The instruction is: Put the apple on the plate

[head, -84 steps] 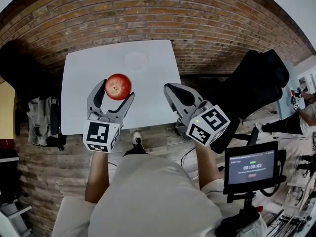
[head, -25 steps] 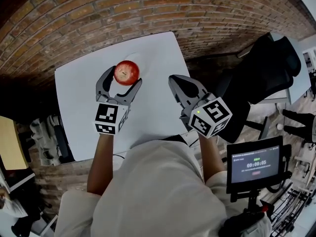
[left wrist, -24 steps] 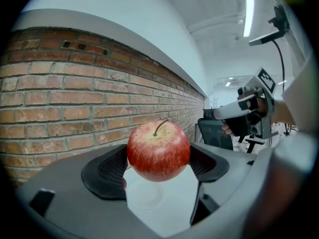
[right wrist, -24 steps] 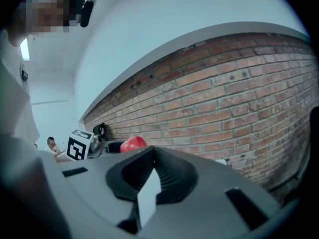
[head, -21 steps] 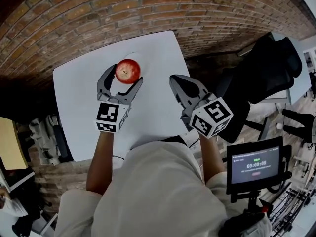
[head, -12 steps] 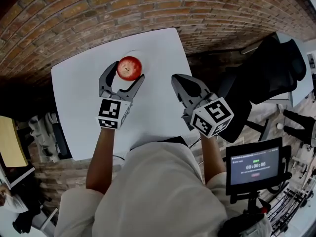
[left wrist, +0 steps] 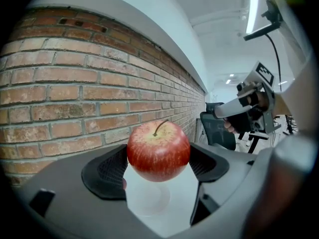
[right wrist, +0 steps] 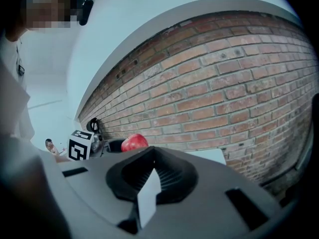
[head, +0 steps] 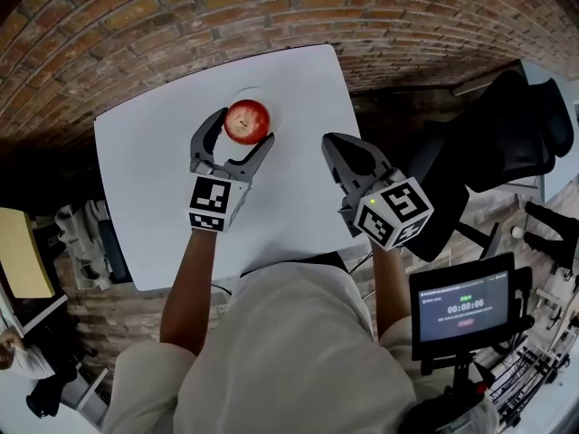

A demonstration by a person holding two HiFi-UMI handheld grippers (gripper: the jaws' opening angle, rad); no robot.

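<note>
Nearest you, at the bottom of the head view, your torso and forearms cover the near edge of the table [head: 154, 197]. The screen [head: 461, 310] at lower right is too small to read.

Your right gripper [head: 336, 145] hangs over the table's right-hand part. Its jaws are drawn almost together with nothing between them. In the right gripper view only a thin sliver of white tabletop shows in the slit. Its marker cube covers part of the black chair [head: 507, 143] at the right edge.

Your left gripper [head: 244, 127] sits just above centre, jaws spread wide and closed on the apple [head: 247, 120]. In the left gripper view both pads press the apple's flanks, with the stem pointing up.

The plate [left wrist: 144, 200] lies directly under the apple, near the table's far edge. It is white on white and hard to pick out. In the head view the apple and the jaws hide nearly all of it, leaving a faint curve of rim above the fruit. In the left gripper view the gripper's own body cuts off its near side. You cannot tell from any view whether the apple's underside touches the plate or hangs just above it.

From the right gripper view the plate is hidden. Only the top of the apple and the left gripper's marker cube show at middle left, behind your own jaws.

Farthest off, the brick wall [head: 181, 7] fills the top of the frame.
</note>
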